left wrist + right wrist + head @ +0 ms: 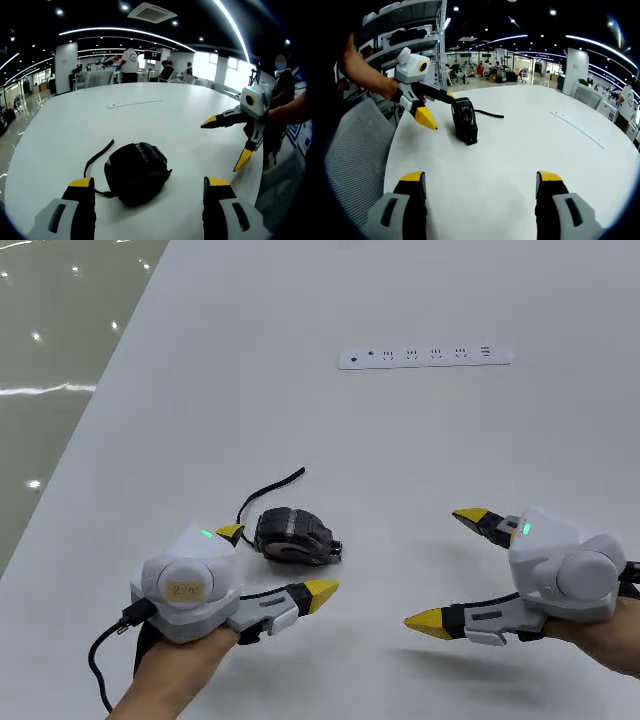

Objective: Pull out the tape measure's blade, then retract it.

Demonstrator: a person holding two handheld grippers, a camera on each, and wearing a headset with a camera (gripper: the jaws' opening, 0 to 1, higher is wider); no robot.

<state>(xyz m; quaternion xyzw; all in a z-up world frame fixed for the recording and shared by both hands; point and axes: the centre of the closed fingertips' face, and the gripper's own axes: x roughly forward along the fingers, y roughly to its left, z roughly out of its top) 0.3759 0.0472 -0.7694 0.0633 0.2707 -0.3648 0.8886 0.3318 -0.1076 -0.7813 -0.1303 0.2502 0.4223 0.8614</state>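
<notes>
my left gripper (276, 561) spread, tape measure (293, 535) just ahead, centred between jaws; right gripper (447, 568) spread too, well apart.

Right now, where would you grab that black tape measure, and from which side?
Probably by its chunky case. The tape measure lies just ahead of the left hand-held gripper, whose jaws stand open and wide enough to straddle it. Come from the near side and pinch the middle of the body. The strap trails off the far side, out of the way.
</notes>
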